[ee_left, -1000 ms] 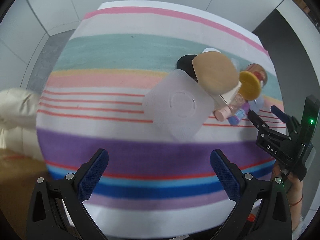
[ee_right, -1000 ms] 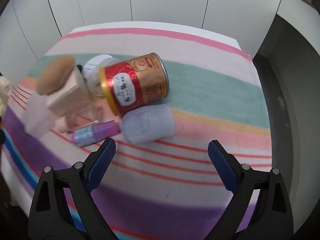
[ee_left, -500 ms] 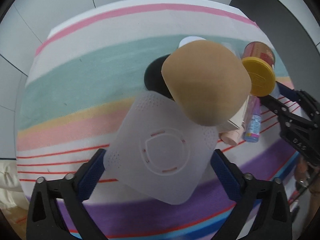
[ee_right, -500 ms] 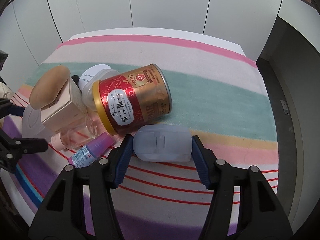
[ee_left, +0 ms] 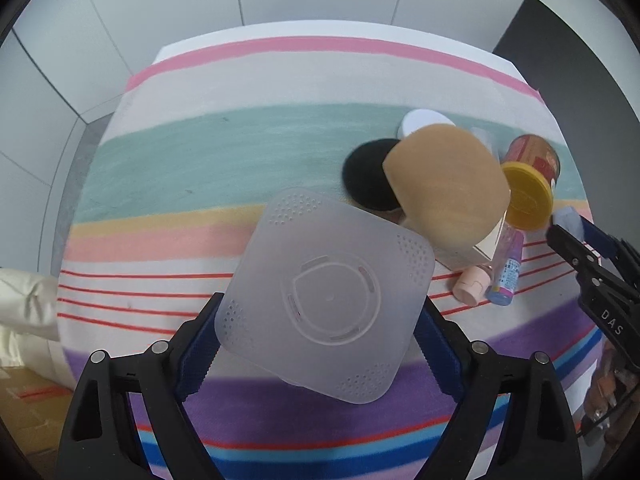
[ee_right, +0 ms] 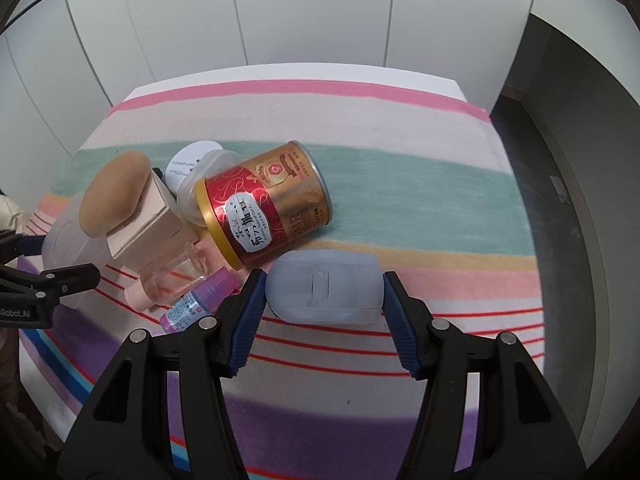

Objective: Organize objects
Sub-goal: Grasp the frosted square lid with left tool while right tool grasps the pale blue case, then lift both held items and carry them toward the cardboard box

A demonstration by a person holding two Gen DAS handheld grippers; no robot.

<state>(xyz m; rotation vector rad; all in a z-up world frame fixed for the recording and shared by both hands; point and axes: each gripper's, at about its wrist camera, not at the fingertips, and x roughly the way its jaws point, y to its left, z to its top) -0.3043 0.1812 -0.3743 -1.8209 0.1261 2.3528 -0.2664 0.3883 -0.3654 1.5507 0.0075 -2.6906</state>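
Note:
My left gripper [ee_left: 316, 332] is shut on a frosted white square box [ee_left: 326, 294] and holds it over the striped cloth. My right gripper [ee_right: 322, 292] is shut on a pale blue oblong case [ee_right: 324, 287]. Behind the case lies a red and gold can [ee_right: 266, 204] on its side. Left of the can a tan puff [ee_right: 114, 194] sits on a beige carton [ee_right: 150, 224]. A pink-capped clear bottle [ee_right: 168, 278] and a small purple bottle [ee_right: 198, 302] lie in front. The can's yellow lid [ee_left: 526, 194] shows in the left wrist view.
A white-lidded jar [ee_right: 192, 164] and a black round pad [ee_left: 370, 178] lie behind the pile. The striped cloth [ee_right: 400, 128] covers the table, with white wall panels behind. A cream cloth bundle [ee_left: 24, 312] hangs at the left edge.
Both grippers have closed: the left on the frosted box, the right on the pale blue case. The left gripper advanced to the box and now holds it nearer the camera.

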